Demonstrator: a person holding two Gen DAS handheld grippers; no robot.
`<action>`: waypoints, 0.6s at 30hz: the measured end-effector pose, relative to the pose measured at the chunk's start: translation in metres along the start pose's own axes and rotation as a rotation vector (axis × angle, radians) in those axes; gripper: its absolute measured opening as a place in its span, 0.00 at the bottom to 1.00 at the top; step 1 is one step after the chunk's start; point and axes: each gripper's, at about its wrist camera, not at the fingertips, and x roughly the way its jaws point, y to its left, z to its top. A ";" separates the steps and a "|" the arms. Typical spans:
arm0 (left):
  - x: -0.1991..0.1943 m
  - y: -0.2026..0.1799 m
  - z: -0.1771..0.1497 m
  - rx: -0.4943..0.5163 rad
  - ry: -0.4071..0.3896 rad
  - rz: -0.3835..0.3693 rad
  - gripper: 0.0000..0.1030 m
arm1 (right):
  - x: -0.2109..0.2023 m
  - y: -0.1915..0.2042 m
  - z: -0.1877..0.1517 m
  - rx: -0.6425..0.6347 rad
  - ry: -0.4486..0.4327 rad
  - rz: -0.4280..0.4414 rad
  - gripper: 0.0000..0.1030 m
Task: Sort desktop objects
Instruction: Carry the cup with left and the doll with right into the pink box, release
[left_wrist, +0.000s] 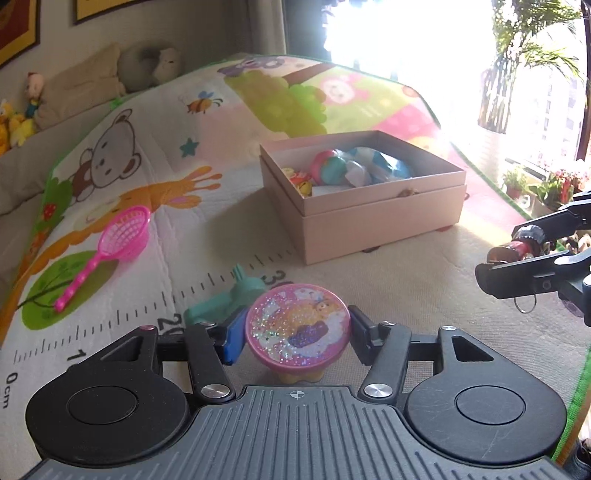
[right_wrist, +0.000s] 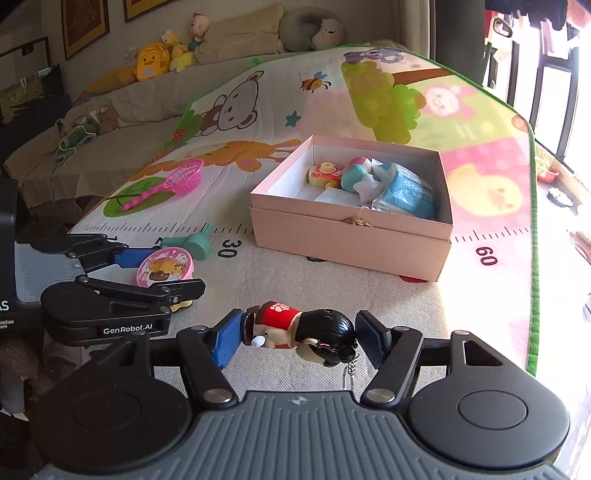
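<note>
Left tongs (left_wrist: 297, 339) gripping glitter-lidded pink toy (left_wrist: 297, 334) — right tongs (right_wrist: 297, 339) clamping doll keychain (right_wrist: 301, 332) sideways, pink box (right_wrist: 351, 225) sitting beyond on mat (right_wrist: 480, 166).

Window (left_wrist: 399, 33) glare-blown; box (left_wrist: 369, 218) contents partly hidden by wall; framed pictures (right_wrist: 86, 26) cropped.

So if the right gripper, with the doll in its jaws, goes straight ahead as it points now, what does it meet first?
Probably the pink box: its near wall lies ahead of the right gripper and the doll, past bare mat. If it travels high enough it may clear the rim; height is hard to judge.
</note>
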 end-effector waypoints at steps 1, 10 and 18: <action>-0.007 -0.002 0.006 0.017 -0.024 -0.015 0.59 | -0.009 -0.002 0.002 -0.006 -0.015 0.005 0.65; -0.013 -0.021 0.122 0.130 -0.359 -0.008 0.62 | -0.074 -0.040 0.099 -0.002 -0.380 -0.081 0.65; 0.022 0.006 0.091 -0.007 -0.193 -0.065 0.93 | -0.005 -0.067 0.154 0.113 -0.294 -0.017 0.68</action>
